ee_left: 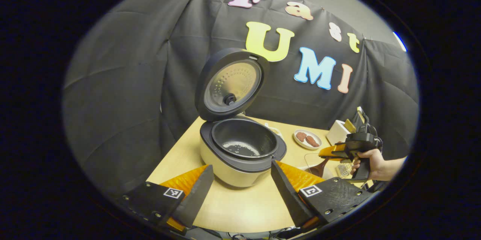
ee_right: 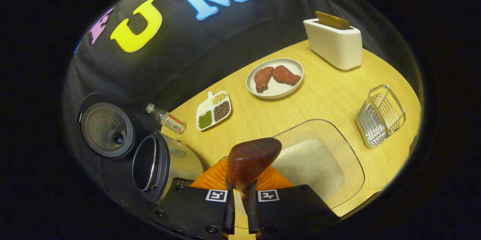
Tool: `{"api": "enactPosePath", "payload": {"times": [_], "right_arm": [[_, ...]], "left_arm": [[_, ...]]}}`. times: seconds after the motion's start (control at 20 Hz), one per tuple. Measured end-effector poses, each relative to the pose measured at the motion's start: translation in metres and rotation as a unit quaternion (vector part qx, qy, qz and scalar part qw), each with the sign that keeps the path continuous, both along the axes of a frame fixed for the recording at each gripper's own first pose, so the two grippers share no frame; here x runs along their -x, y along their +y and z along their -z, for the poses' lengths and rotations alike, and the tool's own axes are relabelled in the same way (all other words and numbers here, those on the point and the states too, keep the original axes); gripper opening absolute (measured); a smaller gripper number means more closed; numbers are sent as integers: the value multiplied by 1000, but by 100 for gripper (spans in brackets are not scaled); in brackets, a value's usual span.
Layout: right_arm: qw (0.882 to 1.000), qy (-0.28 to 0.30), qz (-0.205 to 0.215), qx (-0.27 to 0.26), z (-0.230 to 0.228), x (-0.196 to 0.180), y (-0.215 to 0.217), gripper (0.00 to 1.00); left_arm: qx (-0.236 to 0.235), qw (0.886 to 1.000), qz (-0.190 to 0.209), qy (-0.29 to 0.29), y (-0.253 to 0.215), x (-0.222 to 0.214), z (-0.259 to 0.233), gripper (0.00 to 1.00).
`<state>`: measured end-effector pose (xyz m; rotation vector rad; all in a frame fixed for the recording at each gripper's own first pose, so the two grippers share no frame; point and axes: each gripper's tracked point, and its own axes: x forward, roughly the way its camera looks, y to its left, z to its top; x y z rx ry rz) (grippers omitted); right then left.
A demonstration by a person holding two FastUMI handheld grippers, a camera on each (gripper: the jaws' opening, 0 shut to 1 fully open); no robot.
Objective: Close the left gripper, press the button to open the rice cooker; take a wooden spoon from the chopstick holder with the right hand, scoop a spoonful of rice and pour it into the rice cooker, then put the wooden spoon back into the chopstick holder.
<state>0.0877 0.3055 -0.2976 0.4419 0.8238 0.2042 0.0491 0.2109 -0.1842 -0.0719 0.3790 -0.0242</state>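
Note:
The rice cooker stands open, its lid raised and a little rice in the bottom of the inner pot. My left gripper is open, one finger on each side of the cooker's front. My right gripper is shut on the handle of the dark wooden spoon. The spoon's bowl hovers over the near-left edge of the clear rice container. The white chopstick holder stands at the far right with a wooden piece in it. In the left gripper view a hand holds the right gripper with the spoon.
On the table are a plate with two pieces of meat, a divided dish of beans, a small bottle lying on its side and a wire rack. The cooker sits to the left of the rice container.

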Motion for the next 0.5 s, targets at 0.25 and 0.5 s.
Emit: {"api": "enactPosePath", "payload": {"times": [0.25, 0.5], "right_arm": [[997, 10, 64, -33, -3, 4, -42, 16], [991, 11, 115, -68, -17, -3, -75, 15]], "left_arm": [[-9, 1000, 10, 0, -5, 1, 1, 96], [-7, 1000, 18, 2, -15, 2, 1, 97]]}}
